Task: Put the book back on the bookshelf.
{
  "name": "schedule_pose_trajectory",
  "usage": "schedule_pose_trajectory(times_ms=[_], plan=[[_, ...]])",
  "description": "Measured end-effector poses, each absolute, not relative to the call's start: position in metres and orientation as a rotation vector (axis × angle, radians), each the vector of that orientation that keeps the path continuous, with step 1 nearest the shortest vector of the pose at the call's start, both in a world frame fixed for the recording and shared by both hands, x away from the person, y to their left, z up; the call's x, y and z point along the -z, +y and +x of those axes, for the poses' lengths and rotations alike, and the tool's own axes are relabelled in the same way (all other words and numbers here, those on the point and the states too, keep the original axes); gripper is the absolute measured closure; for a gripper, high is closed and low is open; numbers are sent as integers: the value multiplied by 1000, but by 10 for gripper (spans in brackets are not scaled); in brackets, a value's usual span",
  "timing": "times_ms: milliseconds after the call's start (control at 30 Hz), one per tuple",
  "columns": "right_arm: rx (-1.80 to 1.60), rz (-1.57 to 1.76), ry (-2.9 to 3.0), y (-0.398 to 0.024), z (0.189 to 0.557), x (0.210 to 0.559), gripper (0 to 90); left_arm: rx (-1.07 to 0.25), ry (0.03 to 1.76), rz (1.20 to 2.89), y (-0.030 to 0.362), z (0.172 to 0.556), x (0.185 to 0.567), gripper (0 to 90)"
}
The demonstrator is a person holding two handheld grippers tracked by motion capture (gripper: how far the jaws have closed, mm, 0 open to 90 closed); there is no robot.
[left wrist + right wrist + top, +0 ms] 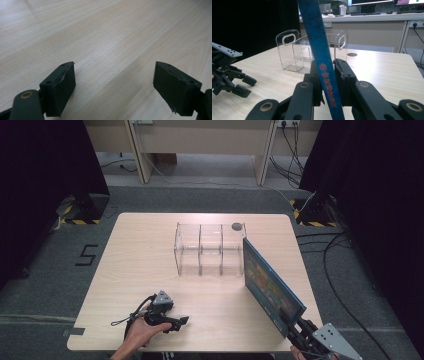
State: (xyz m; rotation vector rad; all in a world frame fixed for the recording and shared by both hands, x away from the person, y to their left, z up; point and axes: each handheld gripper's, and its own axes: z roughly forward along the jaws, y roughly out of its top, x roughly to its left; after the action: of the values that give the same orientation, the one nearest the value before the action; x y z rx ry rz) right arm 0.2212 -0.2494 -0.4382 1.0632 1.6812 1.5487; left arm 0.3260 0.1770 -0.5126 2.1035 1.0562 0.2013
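Book [323, 67] clamped upright in right hand-held gripper [328, 72], beside clear rack [207, 249].

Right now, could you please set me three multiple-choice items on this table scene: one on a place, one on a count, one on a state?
1. Where does the clear rack stand?
A. mid-table, far side
B. on the floor
C. by the left gripper

2. How many compartments has the rack?
A. one
B. three
C. six

3. What is the right gripper doing?
A. hanging open
B. clamping the blue book
C. holding the rack

Answers: 1 A, the high view shows it there; 2 B, two inner dividers split it; 3 B, both jaws press the book's spine.
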Motion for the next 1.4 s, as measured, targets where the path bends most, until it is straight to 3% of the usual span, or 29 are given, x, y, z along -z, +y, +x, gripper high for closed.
schedule_pose_trajectory(times_ms=[300,1400], plan=[[-1523,1044,1680,-260,228,437,793,-356,932,2216,167,320,517,149],[-1508,983,1674,-253,254,440,773,-359,919,2202,165,320,519,116]])
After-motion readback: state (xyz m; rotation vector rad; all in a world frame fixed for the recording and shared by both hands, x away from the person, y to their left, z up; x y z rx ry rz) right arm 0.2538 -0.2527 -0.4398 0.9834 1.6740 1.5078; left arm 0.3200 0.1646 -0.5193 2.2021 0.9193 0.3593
